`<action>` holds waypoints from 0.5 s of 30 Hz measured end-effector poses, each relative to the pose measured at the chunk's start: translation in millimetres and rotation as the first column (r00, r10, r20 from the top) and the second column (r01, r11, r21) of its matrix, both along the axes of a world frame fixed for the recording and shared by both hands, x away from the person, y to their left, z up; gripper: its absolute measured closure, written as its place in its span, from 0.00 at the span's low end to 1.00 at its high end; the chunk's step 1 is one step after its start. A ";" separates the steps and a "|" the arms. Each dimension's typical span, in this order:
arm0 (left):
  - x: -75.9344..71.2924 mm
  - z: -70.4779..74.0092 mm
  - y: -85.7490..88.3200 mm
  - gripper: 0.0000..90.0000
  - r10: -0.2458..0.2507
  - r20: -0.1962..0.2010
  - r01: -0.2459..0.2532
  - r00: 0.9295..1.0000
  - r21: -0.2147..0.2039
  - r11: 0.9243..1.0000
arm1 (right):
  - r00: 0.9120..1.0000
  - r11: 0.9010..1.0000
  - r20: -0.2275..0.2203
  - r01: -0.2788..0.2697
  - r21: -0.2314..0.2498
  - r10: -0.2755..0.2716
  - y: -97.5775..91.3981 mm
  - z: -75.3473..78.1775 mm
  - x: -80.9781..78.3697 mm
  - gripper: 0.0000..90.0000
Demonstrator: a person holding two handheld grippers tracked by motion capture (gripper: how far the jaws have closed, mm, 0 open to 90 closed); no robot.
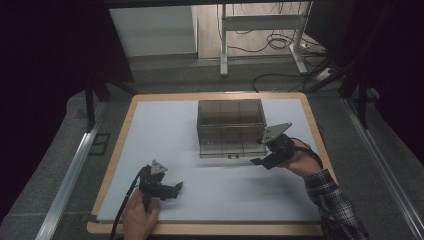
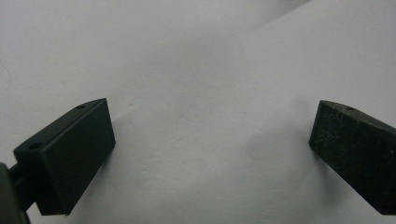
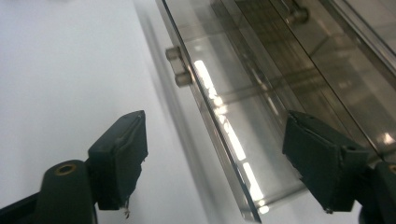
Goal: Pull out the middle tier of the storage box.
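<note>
1. Here, the see-through box (image 1: 231, 127) sits near the far middle of the white mat (image 1: 165, 140). It looks like it has little drawers, and its bottom drawer (image 3: 243, 140) sticks out toward the person.
2. The right gripper (image 1: 263, 159) is right at that drawer's front right corner. Its jaws are spread wide and hold nothing — the drawer's clear front edge runs up between them.
3. The drawer front lies long from left to right. A small knob (image 3: 180, 70) sits farther along it, ahead of the right gripper.
4. The left gripper (image 1: 170, 191) is well away, down near the person — jaws spread apart, empty, over bare mat.
5. I think the right hand will act first. Nothing blocks it.
</note>
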State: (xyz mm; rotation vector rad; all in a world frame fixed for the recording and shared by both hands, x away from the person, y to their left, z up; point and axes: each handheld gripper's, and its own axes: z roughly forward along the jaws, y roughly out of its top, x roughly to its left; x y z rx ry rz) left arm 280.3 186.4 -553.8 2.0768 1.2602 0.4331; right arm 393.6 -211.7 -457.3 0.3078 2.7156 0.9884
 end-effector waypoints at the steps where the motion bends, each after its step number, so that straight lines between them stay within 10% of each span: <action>1: 0.0 0.0 0.0 0.00 0.000 0.000 0.000 1.000 0.000 1.000 | 1.000 1.000 0.003 0.009 -0.005 -0.009 -1.0 -0.6 -0.6 0.22; 15: 0.0 0.0 0.0 0.00 0.000 0.000 0.000 1.000 0.000 1.000 | 0.992 0.993 0.035 0.120 0.005 -0.120 -18.3 1.0 -17.0 0.13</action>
